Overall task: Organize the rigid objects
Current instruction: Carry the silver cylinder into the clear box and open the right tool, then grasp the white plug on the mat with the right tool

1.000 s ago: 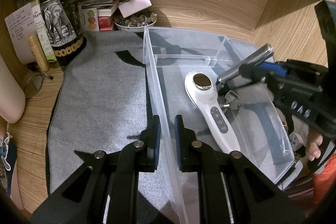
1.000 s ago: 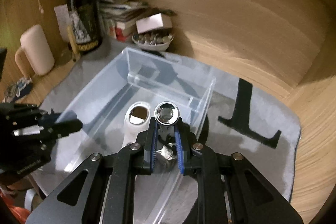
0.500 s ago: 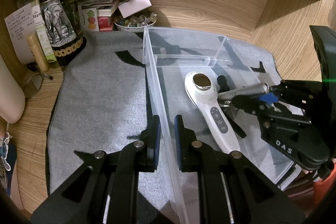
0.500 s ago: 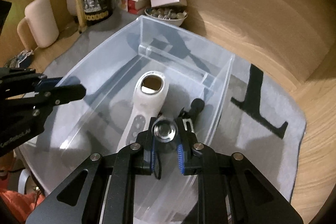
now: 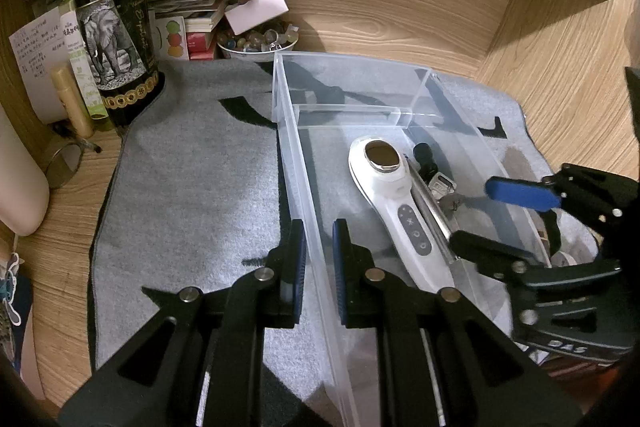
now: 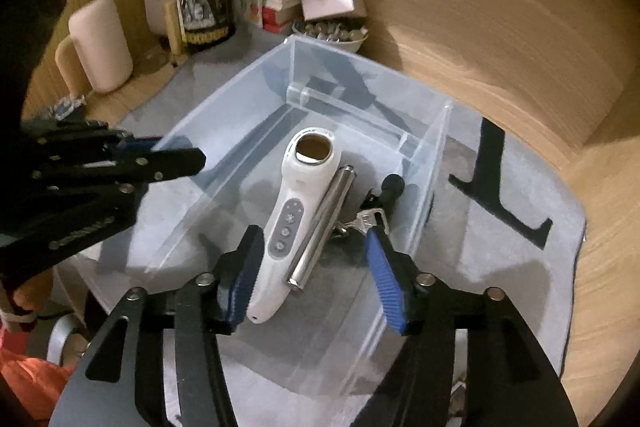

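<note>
Release of a metal cylinder into the clear plastic bin. The right gripper hangs over the near end of the bin; its jaws have just been opening and now stand apart, with nothing pressed between the pads. A second ago they were clamped on the metal cylinder; that cylinder now lies free on the bin floor, slanted alongside and touching the white handheld device, with its lower end between the spread fingers but clear of both. On the far side of the cylinder, against the bin's right wall, rest a bunch of keys and a small black object.

The left gripper is clenched on the bin's left wall, one pad outside and one inside, and has held that grip unchanged, steadying the bin during the drop.

Judgement: one more rigid item is now stowed. The grey mat left of the bin shows no loose item; the bottle and clutter behind the bin look like background. Whether anything else awaits sorting cannot be told from these views.
</note>
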Demonstrator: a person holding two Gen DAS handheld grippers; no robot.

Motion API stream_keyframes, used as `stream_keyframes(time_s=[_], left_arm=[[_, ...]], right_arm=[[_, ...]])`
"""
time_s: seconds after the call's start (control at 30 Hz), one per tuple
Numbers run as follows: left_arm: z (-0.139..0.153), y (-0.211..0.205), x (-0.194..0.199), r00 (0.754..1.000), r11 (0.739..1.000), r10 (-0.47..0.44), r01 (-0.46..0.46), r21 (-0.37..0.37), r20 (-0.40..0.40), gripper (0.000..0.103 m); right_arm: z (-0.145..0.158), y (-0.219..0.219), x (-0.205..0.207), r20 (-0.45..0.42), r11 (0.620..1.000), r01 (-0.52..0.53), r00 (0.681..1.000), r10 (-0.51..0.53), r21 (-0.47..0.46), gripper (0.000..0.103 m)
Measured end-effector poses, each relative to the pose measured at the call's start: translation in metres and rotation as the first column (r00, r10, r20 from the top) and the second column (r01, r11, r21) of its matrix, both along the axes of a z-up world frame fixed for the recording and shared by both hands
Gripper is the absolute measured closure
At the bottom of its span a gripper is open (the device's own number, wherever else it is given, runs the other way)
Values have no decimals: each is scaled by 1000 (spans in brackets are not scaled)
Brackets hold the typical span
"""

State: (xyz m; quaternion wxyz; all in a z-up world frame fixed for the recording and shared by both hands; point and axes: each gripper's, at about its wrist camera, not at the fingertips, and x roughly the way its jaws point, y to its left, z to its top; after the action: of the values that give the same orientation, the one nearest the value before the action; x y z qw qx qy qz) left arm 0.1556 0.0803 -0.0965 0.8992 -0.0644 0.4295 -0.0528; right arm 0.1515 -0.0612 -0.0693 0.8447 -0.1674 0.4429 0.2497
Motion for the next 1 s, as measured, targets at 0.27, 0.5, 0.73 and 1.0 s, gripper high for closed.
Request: stream_keyframes(time_s=[0.27, 0.5, 0.73, 1.0], left_arm=[[0, -1, 0, 1000, 1000, 0, 0, 6, 1, 90], [0, -1, 0, 1000, 1000, 1, -1, 4, 1, 90], [0, -3, 0, 1000, 1000, 0, 0, 5, 0, 90], [0, -4, 0, 1000, 1000, -3, 3, 9, 0, 90]], right_arm=[[42, -49, -12, 117, 981, 155, 979, -169, 121, 29], [51, -120, -23, 155, 906, 389, 897, -413, 167, 27], [21, -158, -39, 111, 838, 529, 832, -543, 134, 27], [-16, -175, -54, -8, 803, 583, 810, -587, 123, 28]])
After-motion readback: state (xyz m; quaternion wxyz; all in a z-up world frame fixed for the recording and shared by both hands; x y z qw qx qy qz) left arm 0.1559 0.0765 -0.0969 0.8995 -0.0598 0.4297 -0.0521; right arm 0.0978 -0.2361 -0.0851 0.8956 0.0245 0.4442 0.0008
